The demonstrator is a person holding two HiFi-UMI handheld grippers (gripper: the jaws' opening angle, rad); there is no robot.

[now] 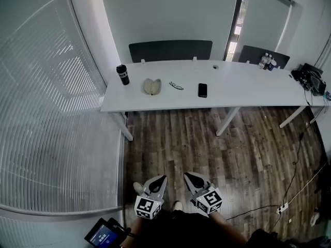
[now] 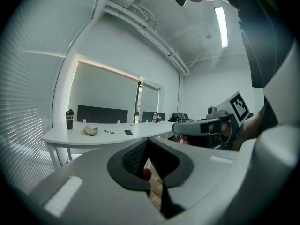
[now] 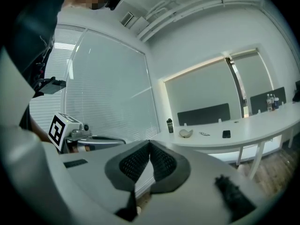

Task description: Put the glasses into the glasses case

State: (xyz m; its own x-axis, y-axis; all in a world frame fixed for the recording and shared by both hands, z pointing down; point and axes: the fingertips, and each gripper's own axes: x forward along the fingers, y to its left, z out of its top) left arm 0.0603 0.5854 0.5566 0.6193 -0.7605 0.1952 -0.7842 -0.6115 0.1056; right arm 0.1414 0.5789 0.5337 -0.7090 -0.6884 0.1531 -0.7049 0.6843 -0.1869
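Far ahead on the white table [image 1: 248, 92] lies an open beige glasses case [image 1: 152, 86]; the dark-framed glasses [image 1: 176, 86] rest on the tabletop just right of it, apart from it. Both grippers are held close to my body, well short of the table, above the wood floor. My left gripper [image 1: 162, 179] and my right gripper [image 1: 188, 176] are both shut with nothing between the jaws. The left gripper view shows its shut jaws [image 2: 147, 140], with the case [image 2: 91, 131] and glasses [image 2: 109, 131] small in the distance. The right gripper view shows the same: shut jaws [image 3: 149, 143], case [image 3: 186, 133], glasses [image 3: 205, 134].
A black bottle [image 1: 123, 75] stands left of the case and a black phone [image 1: 202, 90] lies right of the glasses. Dark chairs [image 1: 170, 49] sit behind the table. Small bottles [image 1: 267, 61] and gear [image 1: 310, 79] crowd its right end. Window blinds [image 1: 46, 112] run along the left. Cables and a power strip [image 1: 283, 208] lie on the floor.
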